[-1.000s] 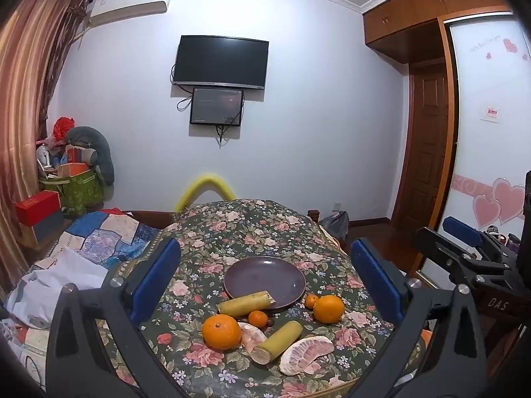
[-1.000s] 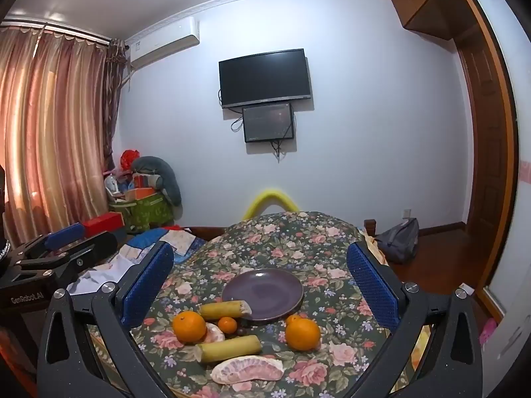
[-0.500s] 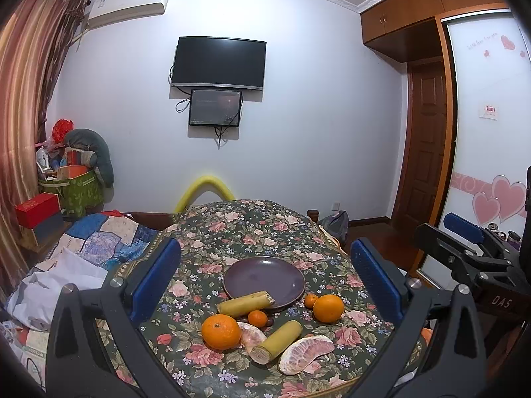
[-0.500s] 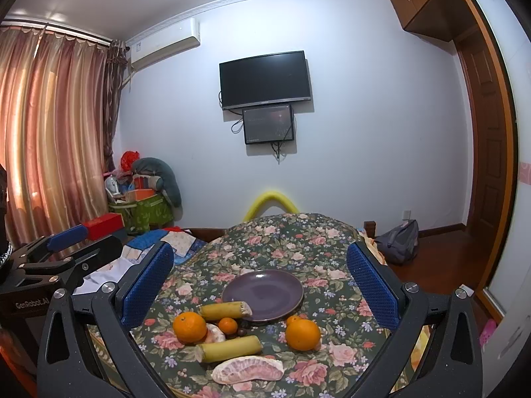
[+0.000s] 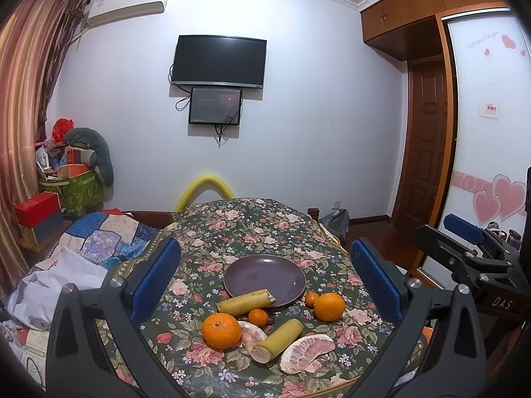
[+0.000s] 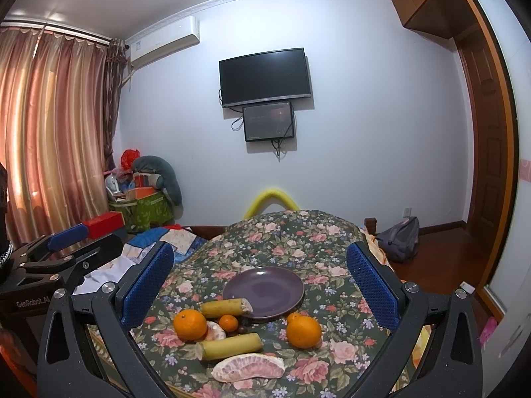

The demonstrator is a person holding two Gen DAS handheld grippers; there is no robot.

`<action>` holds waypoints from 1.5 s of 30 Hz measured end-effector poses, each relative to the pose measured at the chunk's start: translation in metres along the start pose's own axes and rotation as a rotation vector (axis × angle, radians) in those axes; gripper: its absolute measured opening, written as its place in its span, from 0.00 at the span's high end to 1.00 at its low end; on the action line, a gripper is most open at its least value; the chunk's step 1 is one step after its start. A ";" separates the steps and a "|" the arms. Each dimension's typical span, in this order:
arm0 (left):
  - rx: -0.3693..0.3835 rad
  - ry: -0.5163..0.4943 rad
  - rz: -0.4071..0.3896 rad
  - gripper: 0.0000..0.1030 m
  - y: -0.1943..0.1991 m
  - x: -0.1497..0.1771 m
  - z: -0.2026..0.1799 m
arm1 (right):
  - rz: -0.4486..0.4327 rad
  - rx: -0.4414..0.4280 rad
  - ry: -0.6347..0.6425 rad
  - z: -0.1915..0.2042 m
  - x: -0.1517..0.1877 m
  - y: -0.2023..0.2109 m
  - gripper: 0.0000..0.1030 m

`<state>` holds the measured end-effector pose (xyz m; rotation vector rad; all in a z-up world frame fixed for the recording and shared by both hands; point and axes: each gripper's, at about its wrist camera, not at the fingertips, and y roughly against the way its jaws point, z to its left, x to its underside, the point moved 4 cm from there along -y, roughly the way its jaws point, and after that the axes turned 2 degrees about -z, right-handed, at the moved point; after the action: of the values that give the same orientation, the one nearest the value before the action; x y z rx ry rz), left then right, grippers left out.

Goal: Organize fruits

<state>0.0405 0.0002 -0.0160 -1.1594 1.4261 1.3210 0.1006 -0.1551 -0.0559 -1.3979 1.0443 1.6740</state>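
An empty purple plate [image 5: 264, 278] [image 6: 263, 289] sits on the floral table. In front of it lie two oranges [image 5: 221, 330] [image 5: 329, 306], two small tangerines [image 5: 258, 317] [image 5: 311, 298], two yellow sugarcane pieces [image 5: 246, 301] [image 5: 277, 340], and two peeled pomelo pieces [image 5: 307, 352] [image 5: 252, 333]; one cane piece rests on the plate's rim. My left gripper [image 5: 265, 278] is open and empty, held above and short of the fruit. My right gripper [image 6: 260, 282] is open and empty at a like distance; it also shows at the right of the left wrist view [image 5: 464, 248].
The round table with floral cloth [image 5: 232, 229] drops off at its near edge. A yellow foam arch [image 5: 205, 185] stands behind it. Bedding and boxes [image 5: 83, 232] lie left; a bag [image 6: 398, 238] and door [image 6: 481, 165] are right.
Both grippers have drifted only slightly; the view has barely shifted. The fruit and the plate have not moved.
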 end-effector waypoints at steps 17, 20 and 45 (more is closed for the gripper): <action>0.001 -0.006 0.002 0.00 -0.001 0.000 -0.002 | 0.001 0.000 -0.002 -0.001 -0.001 0.000 0.00; 0.000 -0.007 0.002 0.00 -0.001 0.000 -0.002 | 0.001 -0.001 -0.003 0.000 -0.001 0.000 0.00; -0.004 0.004 0.035 0.00 -0.020 0.007 0.005 | 0.035 -0.001 0.014 0.000 0.009 -0.015 0.00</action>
<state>0.0585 0.0042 -0.0274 -1.1453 1.4533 1.3463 0.1127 -0.1488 -0.0668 -1.4013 1.0816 1.6930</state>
